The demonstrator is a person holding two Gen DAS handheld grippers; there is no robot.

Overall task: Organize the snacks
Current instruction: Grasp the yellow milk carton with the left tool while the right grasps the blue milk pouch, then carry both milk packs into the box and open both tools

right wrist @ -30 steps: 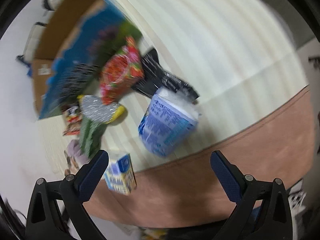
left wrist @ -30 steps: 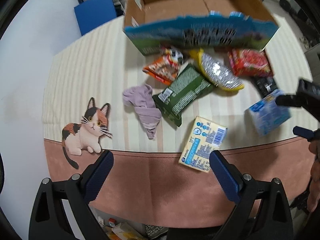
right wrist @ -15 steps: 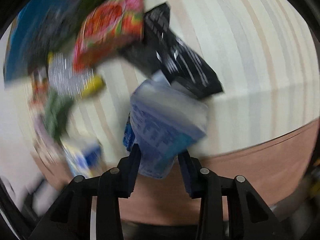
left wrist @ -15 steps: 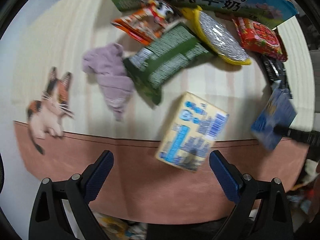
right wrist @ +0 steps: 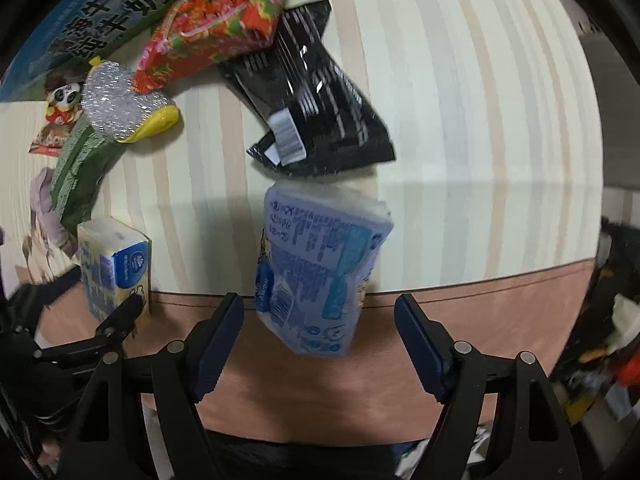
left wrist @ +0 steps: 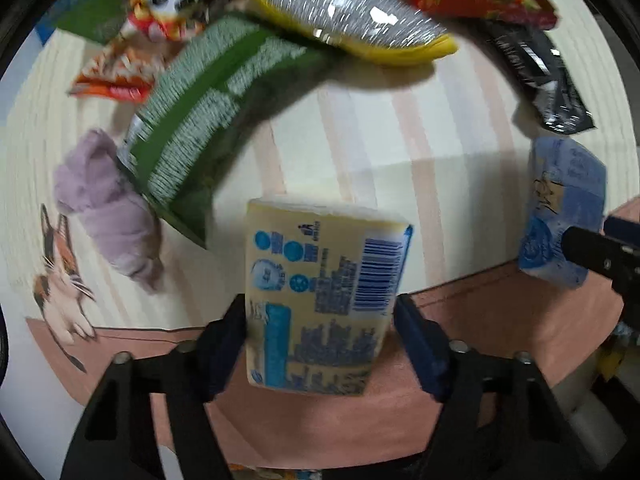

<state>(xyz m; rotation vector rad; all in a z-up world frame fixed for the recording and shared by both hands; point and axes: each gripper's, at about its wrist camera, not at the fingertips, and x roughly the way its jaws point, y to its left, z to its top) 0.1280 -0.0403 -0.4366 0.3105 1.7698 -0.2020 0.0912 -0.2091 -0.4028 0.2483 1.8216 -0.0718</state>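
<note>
A yellow tissue pack (left wrist: 320,300) with blue print lies at the table's front edge, and my left gripper (left wrist: 320,320) has both pads against its sides. A blue tissue pack (right wrist: 320,276) lies between the fingers of my right gripper (right wrist: 320,320), whose jaws stand apart with a gap on each side of it. The blue pack (left wrist: 560,216) also shows at the right of the left wrist view, and the yellow pack (right wrist: 114,264) at the left of the right wrist view. Behind lie a green bag (left wrist: 208,120), a silver-and-yellow bag (left wrist: 344,12), a red bag (right wrist: 216,28) and a black packet (right wrist: 316,108).
A purple cloth (left wrist: 108,208) lies left of the green bag, next to a cat picture (left wrist: 60,272) on the striped tablecloth (right wrist: 480,120). An orange snack bag (left wrist: 120,68) sits at the back left. A blue printed carton wall (right wrist: 92,20) stands behind the snacks.
My left gripper moved forward and shut on the yellow pack. My right gripper, narrow around the blue pack half a second ago, now stands wider, with the pack lying between its fingers.
</note>
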